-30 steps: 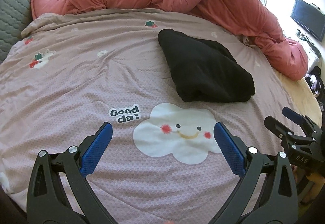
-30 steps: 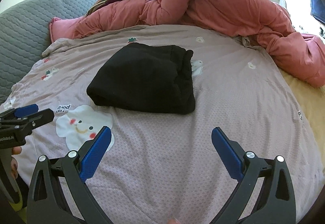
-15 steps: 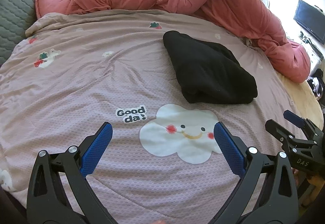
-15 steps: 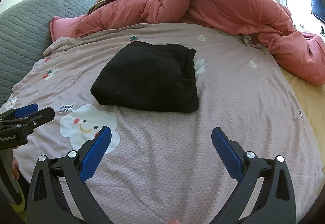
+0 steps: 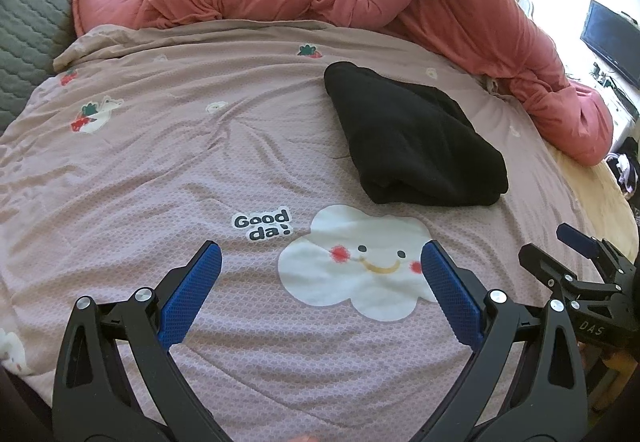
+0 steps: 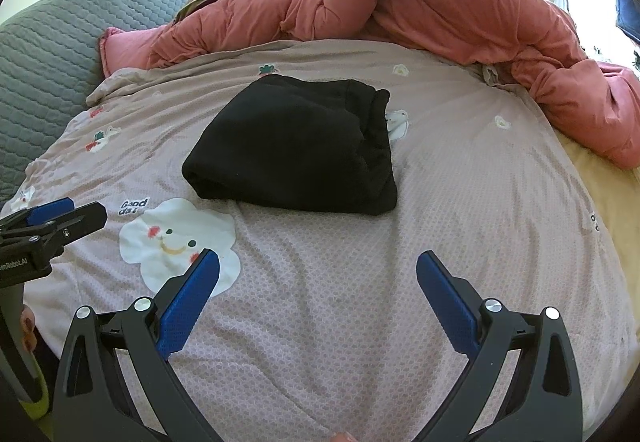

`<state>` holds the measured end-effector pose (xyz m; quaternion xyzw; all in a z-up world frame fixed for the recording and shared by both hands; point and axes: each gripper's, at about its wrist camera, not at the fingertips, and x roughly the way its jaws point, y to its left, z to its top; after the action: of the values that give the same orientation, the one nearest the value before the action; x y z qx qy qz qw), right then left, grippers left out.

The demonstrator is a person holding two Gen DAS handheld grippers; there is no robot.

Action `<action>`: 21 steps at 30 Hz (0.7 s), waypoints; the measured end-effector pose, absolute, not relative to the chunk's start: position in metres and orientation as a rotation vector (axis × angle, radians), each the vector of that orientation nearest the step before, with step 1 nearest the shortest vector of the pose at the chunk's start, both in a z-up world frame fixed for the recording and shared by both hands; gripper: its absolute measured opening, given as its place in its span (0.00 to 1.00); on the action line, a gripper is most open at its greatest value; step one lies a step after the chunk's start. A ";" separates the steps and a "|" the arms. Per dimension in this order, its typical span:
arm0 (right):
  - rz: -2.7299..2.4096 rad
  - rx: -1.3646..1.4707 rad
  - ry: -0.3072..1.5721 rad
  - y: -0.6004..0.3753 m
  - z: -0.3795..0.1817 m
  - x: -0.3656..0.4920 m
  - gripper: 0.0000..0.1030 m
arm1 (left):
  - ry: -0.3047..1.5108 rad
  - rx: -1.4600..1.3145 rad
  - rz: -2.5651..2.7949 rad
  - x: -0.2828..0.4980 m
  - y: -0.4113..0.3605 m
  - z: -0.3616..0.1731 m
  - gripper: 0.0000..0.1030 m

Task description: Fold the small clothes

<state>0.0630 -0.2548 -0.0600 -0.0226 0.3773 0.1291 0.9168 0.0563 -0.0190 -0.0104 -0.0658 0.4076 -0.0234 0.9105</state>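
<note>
Since a second earlier, my left view had pulled back a little, so the black garment (image 5: 412,139) sat farther off, far and right on the pink bedsheet (image 5: 160,161), while my left gripper (image 5: 322,282) hung with jaws wide apart and empty over the cloud print (image 5: 352,266). Through the right view, my right gripper (image 6: 318,292) was likewise spread and empty, the bundle lying far, slightly left; I judged a loose top layer might slide open if I pinched it carelessly.

Folded garment (image 6: 294,151) on bedspread (image 6: 460,201), before duvet (image 6: 440,9)

Both open grippers, left gripper (image 5: 322,284) and right gripper (image 6: 318,280), now sit farther back from the folded black garment (image 6: 296,149) than before.
</note>
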 end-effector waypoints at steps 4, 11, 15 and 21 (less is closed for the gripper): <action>0.259 -0.046 0.765 -0.257 -0.059 0.062 0.96 | 0.845 -0.131 -0.038 0.057 -0.019 -0.011 0.91; 0.251 -0.040 0.757 -0.261 -0.057 0.062 0.96 | 0.846 -0.136 -0.039 0.056 -0.017 -0.009 0.91; 0.254 -0.041 0.760 -0.261 -0.057 0.063 0.96 | 0.847 -0.138 -0.036 0.055 -0.016 -0.008 0.91; 0.259 -0.043 0.767 -0.259 -0.059 0.062 0.96 | 0.849 -0.137 -0.035 0.055 -0.015 -0.008 0.91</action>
<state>0.0621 -0.2591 -0.0591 -0.0210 0.3732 0.1260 0.9189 0.0554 -0.0149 -0.0081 -0.0666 0.4115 -0.0170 0.9088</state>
